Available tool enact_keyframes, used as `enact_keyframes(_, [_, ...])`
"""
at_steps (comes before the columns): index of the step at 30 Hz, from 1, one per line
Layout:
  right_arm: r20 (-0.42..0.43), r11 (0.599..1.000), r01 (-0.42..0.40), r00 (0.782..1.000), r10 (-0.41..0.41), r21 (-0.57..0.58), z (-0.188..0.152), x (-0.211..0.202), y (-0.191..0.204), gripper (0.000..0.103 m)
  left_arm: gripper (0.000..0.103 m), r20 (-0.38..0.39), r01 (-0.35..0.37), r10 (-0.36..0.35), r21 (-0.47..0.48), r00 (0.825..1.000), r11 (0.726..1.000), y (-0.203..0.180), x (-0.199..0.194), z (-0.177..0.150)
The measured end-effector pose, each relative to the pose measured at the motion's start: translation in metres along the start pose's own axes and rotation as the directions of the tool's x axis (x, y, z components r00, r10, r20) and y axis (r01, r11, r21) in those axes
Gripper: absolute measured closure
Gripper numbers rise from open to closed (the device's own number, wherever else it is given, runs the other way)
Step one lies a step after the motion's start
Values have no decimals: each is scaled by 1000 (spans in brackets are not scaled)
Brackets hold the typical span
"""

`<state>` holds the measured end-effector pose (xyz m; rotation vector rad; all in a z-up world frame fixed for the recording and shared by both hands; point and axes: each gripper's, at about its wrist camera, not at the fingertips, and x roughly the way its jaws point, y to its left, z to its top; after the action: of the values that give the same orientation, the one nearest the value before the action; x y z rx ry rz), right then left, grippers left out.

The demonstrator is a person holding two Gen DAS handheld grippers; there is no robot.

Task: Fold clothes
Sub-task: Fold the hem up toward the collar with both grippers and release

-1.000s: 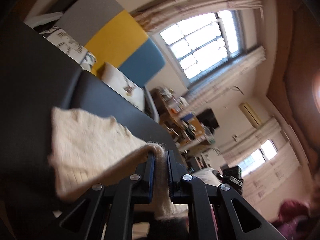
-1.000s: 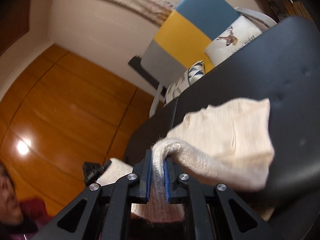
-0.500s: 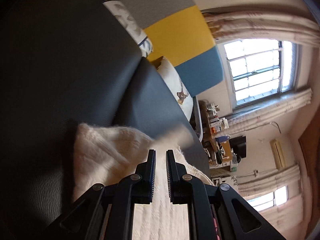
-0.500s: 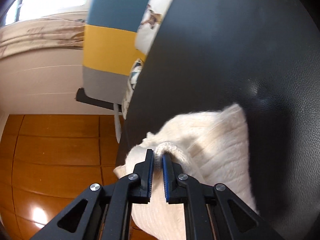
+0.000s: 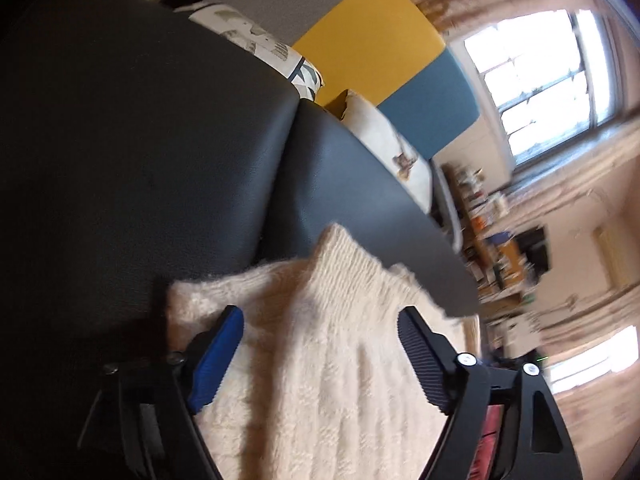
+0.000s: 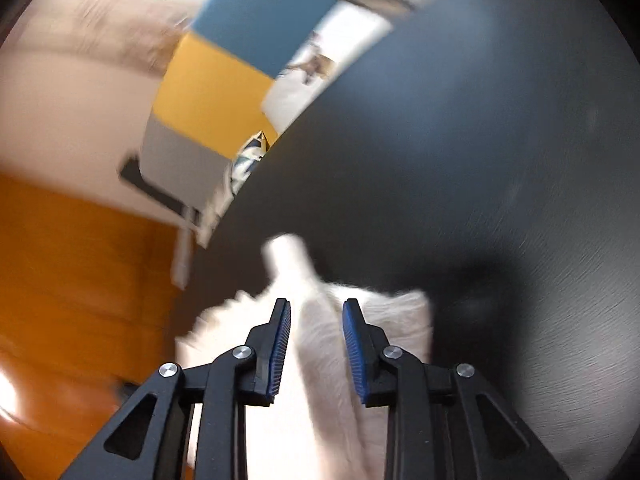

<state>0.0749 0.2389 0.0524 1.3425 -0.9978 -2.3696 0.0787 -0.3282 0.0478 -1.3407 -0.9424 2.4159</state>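
Left gripper [image 5: 320,354]: jaws opening, spread wide, pads clear of the cream knit sweater [image 5: 320,360] lying between and beneath them. No pinch on the fabric. Right gripper [image 6: 314,344]: jaws opening, parted only partway, a ridge of the same sweater [image 6: 320,344] standing between the pads; contact not evident, though blur prevents certainty.

Ahead of both grippers: folded edge of the sweater lying on the dark padded bench [image 5: 140,140], one knitted corner poking forward beyond the fingertips. Past the bench's far edge: patterned cushions [image 5: 384,140] and a grey, yellow and blue backrest [image 5: 360,36]. Off to the left gripper's right side: window [image 5: 560,80] and cluttered shelves, blurred.

Step judged in hand: releasing the fold onto the bench. Advisable to finish parting the right jaws fully before lifting away, then to withdraw up and back so the fuzzy knit does not snag on the ribbed pads and drag the fold open. Advisable also to check that the loose corner lies flat.

Pose: both grippers pitched downward at the bench, low over the garment, side by side judging by the shared edge.
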Motion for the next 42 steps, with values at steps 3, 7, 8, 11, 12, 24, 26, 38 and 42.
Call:
enact_keyframes(3, [2, 951, 150, 988, -155, -272, -15, 3, 37, 75, 19, -17, -88, 91, 128, 996, 988, -14, 0, -9])
enact_keyframes(7, [76, 820, 336, 937, -341, -463, -25, 22, 64, 75, 17, -37, -125, 135, 199, 990, 972, -20, 6, -16])
enact_keyframes(8, [72, 812, 340, 934, -349, -475, -25, 29, 65, 75, 17, -39, -128, 138, 197, 990, 972, -19, 9, -16])
enact_keyframes(11, [25, 824, 335, 931, -365, -457, -19, 50, 61, 75, 17, -38, -113, 121, 168, 992, 979, -15, 11, -17])
enact_keyframes(12, [10, 831, 330, 931, -364, -447, -17, 57, 59, 77, 18, -28, -108, 114, 163, 993, 981, -17, 11, -16])
enact_keyframes(24, [5, 900, 263, 960, -279, -347, -19, 50, 54, 96, 96, -2, -38, 39, 163, 999, 986, -17, -2, -17])
enact_keyframes(26, [14, 905, 255, 964, -266, -341, -18, 46, 57, 96, 96, 18, -21, 18, 146, 1000, 989, -14, -17, -16])
enact_keyframes(38, [10, 887, 266, 959, -283, -378, -12, 70, 77, 96, 97, 71, -108, 100, 124, 992, 986, 11, -38, -31])
enact_keyframes(42, [27, 875, 357, 929, -369, -326, -12, 79, 60, 94, 96, 58, -166, 158, 175, 986, 971, 12, -21, -37])
